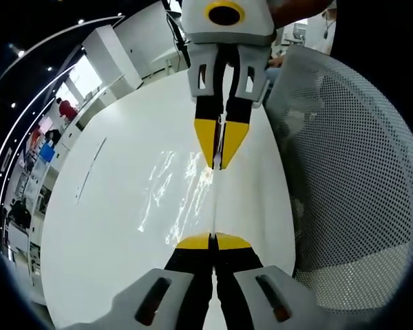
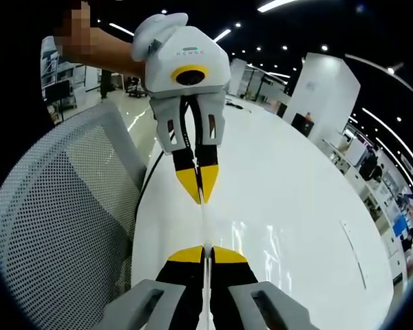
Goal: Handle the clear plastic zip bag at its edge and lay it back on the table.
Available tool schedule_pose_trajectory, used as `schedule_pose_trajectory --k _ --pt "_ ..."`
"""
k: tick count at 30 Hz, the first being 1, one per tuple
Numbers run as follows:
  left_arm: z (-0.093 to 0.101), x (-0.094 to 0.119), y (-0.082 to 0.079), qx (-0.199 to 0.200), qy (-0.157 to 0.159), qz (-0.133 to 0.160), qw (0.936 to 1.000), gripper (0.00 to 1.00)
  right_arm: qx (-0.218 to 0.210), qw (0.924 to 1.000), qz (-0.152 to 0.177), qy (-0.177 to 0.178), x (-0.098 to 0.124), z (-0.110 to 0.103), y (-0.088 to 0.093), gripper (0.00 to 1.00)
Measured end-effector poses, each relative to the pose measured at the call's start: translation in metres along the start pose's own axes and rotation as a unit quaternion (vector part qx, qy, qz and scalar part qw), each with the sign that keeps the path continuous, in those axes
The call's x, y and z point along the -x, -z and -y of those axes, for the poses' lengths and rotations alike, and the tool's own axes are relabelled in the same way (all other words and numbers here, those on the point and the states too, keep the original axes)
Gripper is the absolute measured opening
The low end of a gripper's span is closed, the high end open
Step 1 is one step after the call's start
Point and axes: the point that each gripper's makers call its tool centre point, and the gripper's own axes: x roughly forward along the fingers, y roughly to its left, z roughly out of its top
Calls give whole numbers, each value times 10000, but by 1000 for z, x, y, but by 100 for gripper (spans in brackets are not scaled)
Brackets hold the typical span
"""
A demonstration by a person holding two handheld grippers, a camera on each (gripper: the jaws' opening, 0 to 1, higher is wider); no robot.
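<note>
The clear zip bag (image 1: 171,196) is stretched between both grippers just above the white table (image 1: 103,234), showing mostly as glints. In the left gripper view my left gripper (image 1: 213,240) rises from the bottom, shut on the bag's near edge. Opposite it, my right gripper (image 1: 220,159) comes down from the top, shut on the other end of that edge. In the right gripper view my right gripper (image 2: 206,253) pinches the bag's edge (image 2: 205,225), and the left gripper (image 2: 201,196) faces it, held by a hand. The bag's sheet (image 2: 282,240) spreads to the right over the table (image 2: 310,165).
A grey mesh office chair (image 1: 351,172) stands against the table's edge, close beside both grippers; it appears as the chair (image 2: 62,206) on the left of the right gripper view. Desks, shelves and people lie far off in the room beyond the table.
</note>
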Motion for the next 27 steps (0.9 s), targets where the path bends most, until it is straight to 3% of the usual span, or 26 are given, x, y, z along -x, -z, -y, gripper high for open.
schedule_pose_trajectory --k 27 --pt "-2 1 1 114 -57 34 9999 0 -38 10000 26 32 1 2 1 0"
